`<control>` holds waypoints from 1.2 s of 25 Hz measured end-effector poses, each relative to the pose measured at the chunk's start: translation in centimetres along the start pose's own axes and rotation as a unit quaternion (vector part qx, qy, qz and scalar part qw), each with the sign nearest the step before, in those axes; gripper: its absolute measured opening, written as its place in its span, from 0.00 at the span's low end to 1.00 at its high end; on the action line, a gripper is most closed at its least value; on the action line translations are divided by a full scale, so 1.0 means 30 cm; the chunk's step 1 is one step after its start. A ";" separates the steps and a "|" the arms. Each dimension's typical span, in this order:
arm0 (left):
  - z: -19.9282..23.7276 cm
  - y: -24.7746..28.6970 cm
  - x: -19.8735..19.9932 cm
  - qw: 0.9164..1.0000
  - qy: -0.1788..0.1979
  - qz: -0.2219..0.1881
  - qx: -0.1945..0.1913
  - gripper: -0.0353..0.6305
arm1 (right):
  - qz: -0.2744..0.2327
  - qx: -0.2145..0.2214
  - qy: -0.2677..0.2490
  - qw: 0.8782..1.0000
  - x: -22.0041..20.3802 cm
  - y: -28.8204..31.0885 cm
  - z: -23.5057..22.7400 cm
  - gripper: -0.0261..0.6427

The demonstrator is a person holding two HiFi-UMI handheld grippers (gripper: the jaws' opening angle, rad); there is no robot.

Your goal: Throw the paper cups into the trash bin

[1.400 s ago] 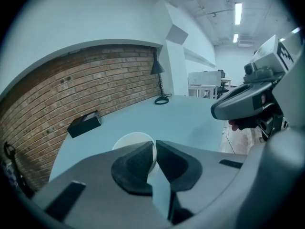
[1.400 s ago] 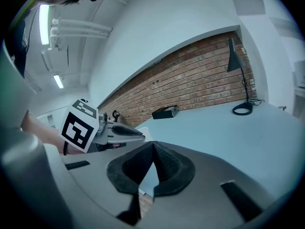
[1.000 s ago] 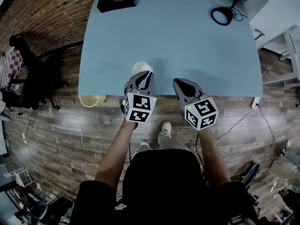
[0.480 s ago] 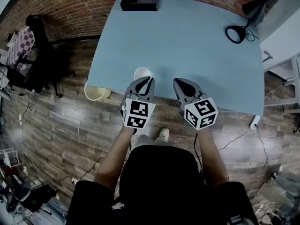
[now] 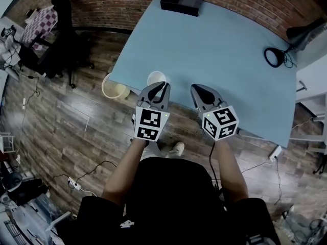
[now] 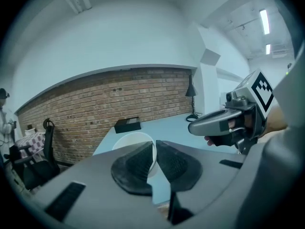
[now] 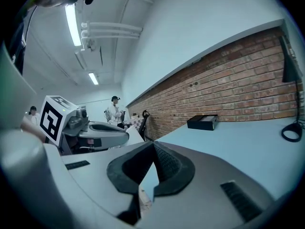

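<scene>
One white paper cup (image 5: 155, 78) sits at the blue table's (image 5: 219, 45) near edge in the head view, with the trash bin (image 5: 114, 87) on the floor nearby. Left gripper view: the left gripper (image 6: 153, 149) pinches the cup's wall. Right gripper view: the right gripper (image 7: 153, 146) is clenched and empty.

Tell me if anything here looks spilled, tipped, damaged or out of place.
Nothing stands out. The white paper cup is mouth-up, its rim pinched in the left gripper, and there is no spill on the light blue table. The round pale trash bin stands upright by the table's near corner.
</scene>
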State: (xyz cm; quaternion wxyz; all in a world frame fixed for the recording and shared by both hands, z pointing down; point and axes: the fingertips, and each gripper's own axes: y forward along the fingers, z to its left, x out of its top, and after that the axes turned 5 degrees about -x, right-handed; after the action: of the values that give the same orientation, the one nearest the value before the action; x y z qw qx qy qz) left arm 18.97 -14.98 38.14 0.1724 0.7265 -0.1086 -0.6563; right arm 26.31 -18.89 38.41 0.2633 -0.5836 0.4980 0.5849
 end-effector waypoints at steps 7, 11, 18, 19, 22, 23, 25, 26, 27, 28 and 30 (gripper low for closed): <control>0.150 -0.136 -0.033 0.999 -0.021 -0.007 0.042 0.10 | 0.009 0.046 -0.022 0.999 0.020 0.113 0.167 0.04; 0.231 -0.207 -0.060 0.998 -0.034 -0.014 0.058 0.10 | 0.006 0.059 -0.032 0.998 0.041 0.167 0.254 0.04; 0.345 -0.329 -0.095 0.996 -0.055 -0.027 0.068 0.10 | -0.001 0.072 -0.041 0.997 0.071 0.240 0.404 0.04; 0.362 -0.345 -0.101 0.995 -0.059 -0.029 0.070 0.10 | -0.001 0.073 -0.042 0.996 0.075 0.250 0.425 0.04; 0.406 -0.392 -0.115 0.995 -0.066 -0.033 0.074 0.10 | -0.001 0.078 -0.046 0.996 0.082 0.275 0.484 0.04; 0.421 -0.404 -0.118 0.994 -0.067 -0.035 0.075 0.10 | -0.001 0.079 -0.047 0.996 0.085 0.286 0.499 0.04; 0.451 -0.420 -0.130 0.994 -0.070 -0.038 0.076 0.10 | -0.001 0.080 -0.049 0.996 0.090 0.311 0.527 0.04; 0.466 -0.426 -0.140 0.994 -0.072 -0.038 0.078 0.10 | 0.000 0.082 -0.050 0.995 0.091 0.325 0.541 0.04; 0.480 -0.434 -0.150 0.993 -0.075 -0.037 0.080 0.10 | 0.001 0.084 -0.051 0.995 0.091 0.337 0.556 0.04; 0.495 -0.444 -0.157 0.993 -0.078 -0.038 0.082 0.10 | 0.003 0.087 -0.053 0.995 0.090 0.350 0.572 0.04; 0.531 -0.466 -0.171 0.992 -0.086 -0.041 0.086 0.10 | 0.005 0.089 -0.055 0.994 0.093 0.378 0.603 0.04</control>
State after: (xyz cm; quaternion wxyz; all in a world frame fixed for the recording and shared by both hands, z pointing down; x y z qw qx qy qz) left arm 1.62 -1.91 36.08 0.0722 0.6834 -0.1488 -0.7111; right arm 8.11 -7.71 35.70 0.3386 -0.5218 0.5359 0.5708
